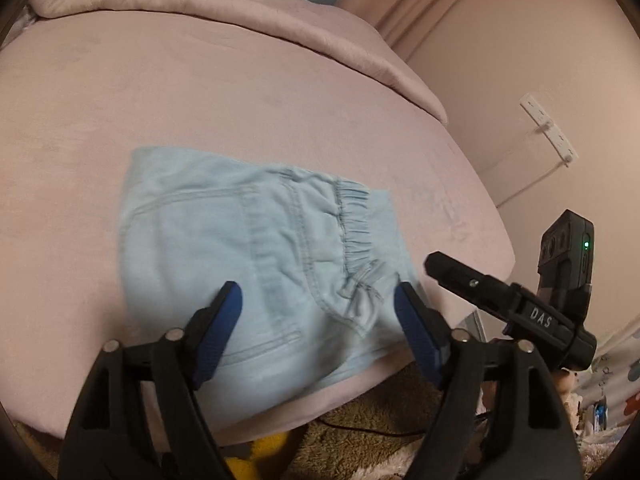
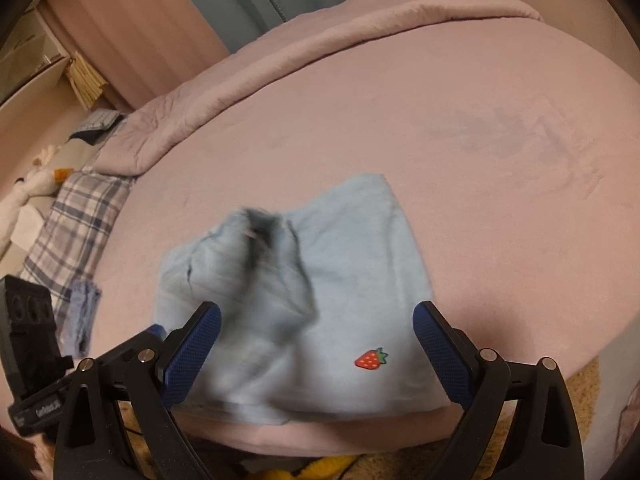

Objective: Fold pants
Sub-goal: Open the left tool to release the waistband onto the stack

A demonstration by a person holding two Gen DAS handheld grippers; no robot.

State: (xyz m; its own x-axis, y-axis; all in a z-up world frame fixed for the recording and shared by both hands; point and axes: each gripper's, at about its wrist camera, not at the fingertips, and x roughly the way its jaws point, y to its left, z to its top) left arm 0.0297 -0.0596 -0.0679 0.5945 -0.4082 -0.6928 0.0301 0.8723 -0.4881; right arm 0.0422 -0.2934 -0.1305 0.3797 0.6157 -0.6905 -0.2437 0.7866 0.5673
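Light blue pants (image 1: 224, 240) lie folded into a compact bundle near the front edge of the pink bed (image 1: 200, 92), with the elastic waistband (image 1: 354, 224) on top at the right. My left gripper (image 1: 316, 294) hovers just over their near edge, jaws wide apart, nothing pressed between the blue pads. In the right wrist view the pants (image 2: 360, 272) show a small strawberry patch (image 2: 371, 359). A raised flap (image 2: 256, 248) at the left is blurred. My right gripper (image 2: 318, 314) stands open above the bundle's front part. The right gripper's body (image 1: 504, 300) shows at the left view's right side.
A folded pink quilt (image 2: 280, 52) lies across the bed's far side. A plaid cloth (image 2: 76, 220) and a soft toy (image 2: 36, 184) are at the bed's left. A white power strip (image 1: 548, 128) hangs on the wall. A brown rug (image 1: 360, 428) and something yellow (image 1: 256, 448) lie below the bed edge.
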